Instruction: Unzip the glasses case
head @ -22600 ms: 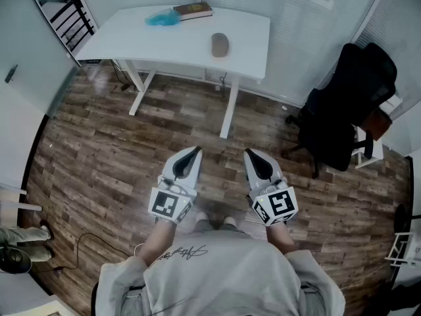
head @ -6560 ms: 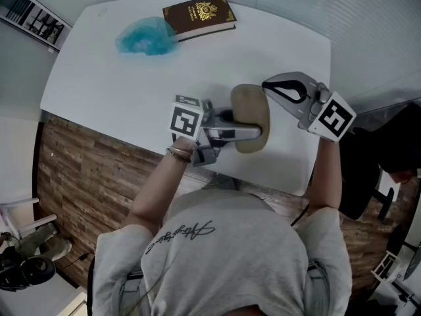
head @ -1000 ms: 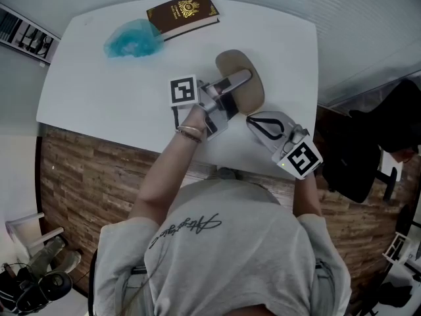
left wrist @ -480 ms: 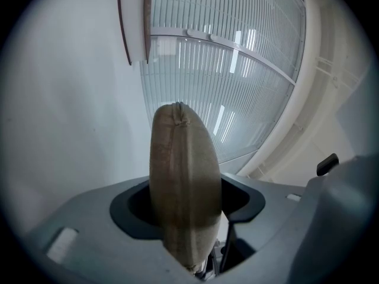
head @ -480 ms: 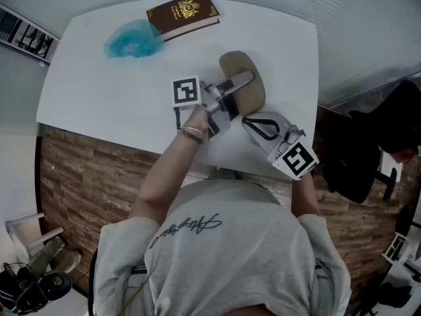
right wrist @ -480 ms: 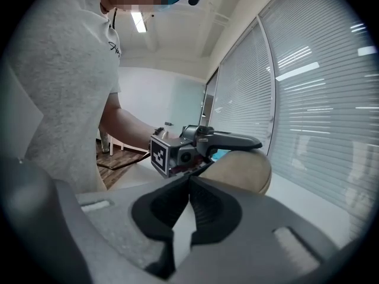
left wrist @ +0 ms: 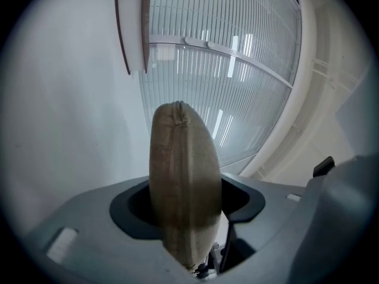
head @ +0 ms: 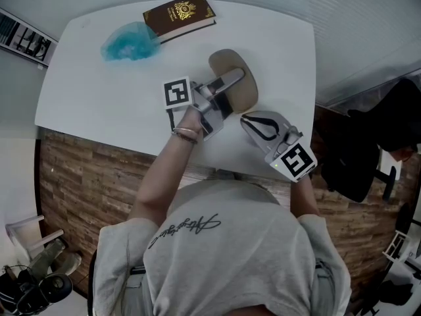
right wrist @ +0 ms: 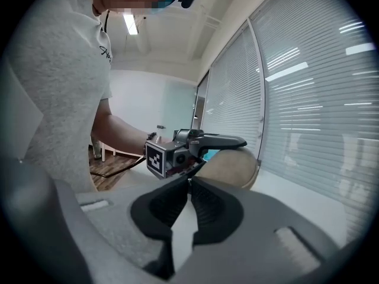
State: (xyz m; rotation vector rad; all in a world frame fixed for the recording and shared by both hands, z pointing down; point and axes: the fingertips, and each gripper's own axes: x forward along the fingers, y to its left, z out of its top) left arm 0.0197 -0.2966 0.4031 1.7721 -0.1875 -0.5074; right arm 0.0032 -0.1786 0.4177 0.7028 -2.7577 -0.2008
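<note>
While left gripper (head: 237,78) is clamping, glasses case (head: 225,61): sitting pinched between its fingers.
Right gripper (head: 245,119): fingers (nearly together, empty) hovering just beside it.

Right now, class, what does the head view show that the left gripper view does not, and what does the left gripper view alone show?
Only the head view: the right gripper close to the case's near end, the person's arms and grey shirt, the wooden floor.
Only the left gripper view: the window blinds behind, and the case seen edge-on with its seam.
Both: the tan glasses case clamped in the left gripper, and the white table.
</note>
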